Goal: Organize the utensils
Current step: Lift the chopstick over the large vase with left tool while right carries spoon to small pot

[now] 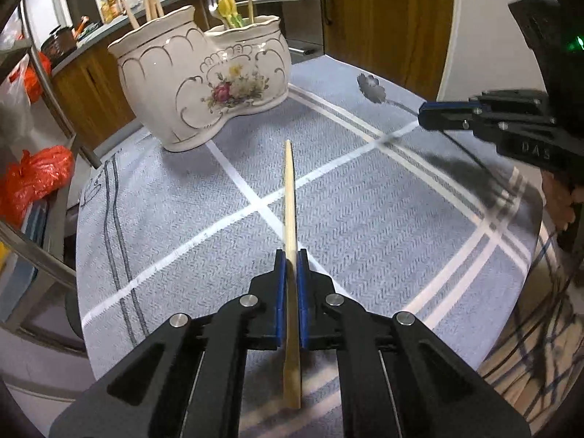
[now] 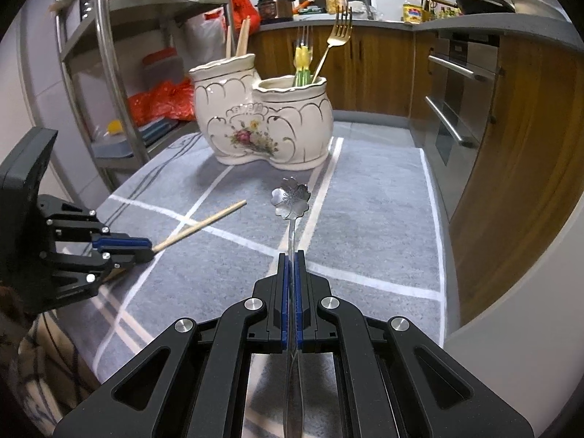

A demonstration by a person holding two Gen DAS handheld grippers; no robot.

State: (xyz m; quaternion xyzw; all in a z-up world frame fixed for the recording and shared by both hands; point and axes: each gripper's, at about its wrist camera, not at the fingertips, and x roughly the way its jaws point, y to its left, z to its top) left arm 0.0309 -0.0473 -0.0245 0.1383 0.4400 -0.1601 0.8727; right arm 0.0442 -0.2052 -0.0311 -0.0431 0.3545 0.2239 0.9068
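My left gripper (image 1: 291, 255) is shut on a wooden chopstick (image 1: 289, 197) that points forward toward the holder, above the cloth. It also shows in the right wrist view (image 2: 200, 224), held by the left gripper (image 2: 148, 246). My right gripper (image 2: 291, 255) is shut on a silver spoon with a flower-shaped bowl (image 2: 291, 197); the spoon also shows in the left wrist view (image 1: 372, 87), held by the right gripper (image 1: 423, 114). A cream double ceramic utensil holder (image 1: 204, 80) (image 2: 262, 120) stands at the table's far side. Its left pot holds chopsticks (image 2: 241, 42); its right pot holds forks (image 2: 337, 33).
A grey cloth with white stripes (image 1: 365, 219) (image 2: 365, 211) covers the table. A steel rack (image 2: 106, 54) with orange bags (image 1: 36, 175) stands to the left. Wooden kitchen cabinets and an oven (image 2: 460, 102) lie behind and to the right.
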